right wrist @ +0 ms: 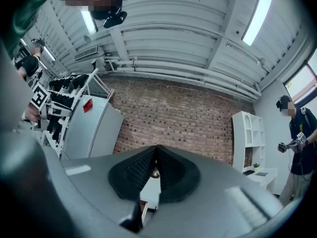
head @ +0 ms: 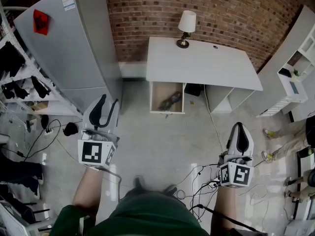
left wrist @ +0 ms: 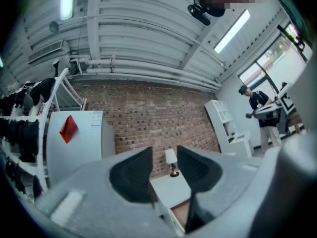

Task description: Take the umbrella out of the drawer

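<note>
The dark folded umbrella [head: 171, 101] lies in the open drawer [head: 156, 96] under the white desk [head: 206, 63], across the floor from me. Both grippers are held up well short of it, pointing toward the desk. My left gripper [head: 109, 101] has its jaws a little apart with nothing between them; in the left gripper view [left wrist: 165, 155] the lamp [left wrist: 171, 160] shows through the gap. On the right, my right gripper [head: 239, 127] is shut and empty, its pads meeting [right wrist: 156, 150].
A table lamp [head: 186, 27] stands on the desk against the brick wall. A grey fridge [head: 69, 48] is at the left beside a rack [head: 19, 82]. White shelves [head: 295, 68] are at the right. Cables [head: 202, 181] trail over the floor. A person [right wrist: 297, 148] stands off right.
</note>
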The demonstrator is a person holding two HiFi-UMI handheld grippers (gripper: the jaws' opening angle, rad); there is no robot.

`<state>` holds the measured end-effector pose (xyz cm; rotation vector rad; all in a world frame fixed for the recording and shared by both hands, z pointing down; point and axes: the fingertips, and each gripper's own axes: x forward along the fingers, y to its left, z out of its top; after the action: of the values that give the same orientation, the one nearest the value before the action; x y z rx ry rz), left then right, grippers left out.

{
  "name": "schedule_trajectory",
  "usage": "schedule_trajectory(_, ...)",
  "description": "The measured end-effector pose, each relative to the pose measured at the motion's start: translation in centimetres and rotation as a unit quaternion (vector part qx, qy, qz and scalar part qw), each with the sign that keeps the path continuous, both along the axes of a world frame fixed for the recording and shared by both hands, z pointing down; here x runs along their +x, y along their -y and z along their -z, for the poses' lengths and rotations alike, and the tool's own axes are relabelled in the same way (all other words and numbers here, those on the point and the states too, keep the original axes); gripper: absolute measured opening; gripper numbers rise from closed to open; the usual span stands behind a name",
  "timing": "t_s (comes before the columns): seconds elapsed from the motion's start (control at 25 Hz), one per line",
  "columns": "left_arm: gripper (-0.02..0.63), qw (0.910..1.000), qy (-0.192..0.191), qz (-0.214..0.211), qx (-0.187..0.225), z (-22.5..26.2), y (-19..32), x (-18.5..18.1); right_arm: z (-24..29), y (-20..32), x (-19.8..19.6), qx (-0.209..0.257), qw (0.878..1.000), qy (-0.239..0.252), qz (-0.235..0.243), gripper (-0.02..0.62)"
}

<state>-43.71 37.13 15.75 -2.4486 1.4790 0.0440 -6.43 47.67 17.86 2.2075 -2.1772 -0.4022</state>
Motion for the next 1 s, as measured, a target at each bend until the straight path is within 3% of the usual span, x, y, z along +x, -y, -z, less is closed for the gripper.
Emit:
schedule_trajectory(0.48, 0.155, 1.0, -0.005, -0.003, -0.002, -1.1, 0.9, -3.8, 0.0, 0.5, -2.8, 0.002, 1.0, 0.016, -0.014, 0.003)
schedule_trajectory(0.56, 0.154, 0.9999, -0.009, -0.008, -0.003, -1.5, 1.3, -5.1, -0.2, 1.2, -3.7, -0.014, 0.999, 0.02, -0.024, 0.123)
schedule_trajectory(0.64, 0.155, 0.9999, -0.011, -0.012, -0.006, -1.7, 1.8, -6.5, -0.3, 1.8, -4.6, -0.029, 0.998, 0.032, -0.034, 0.204)
schedule_trajectory(1.0, 0.155, 0.9985, -0.018, -0.026, -0.045, -5.7, 3.9, -9.6, -2.7, 3.6, -8.7, -0.071, 0.997, 0.026, -0.031, 0.219)
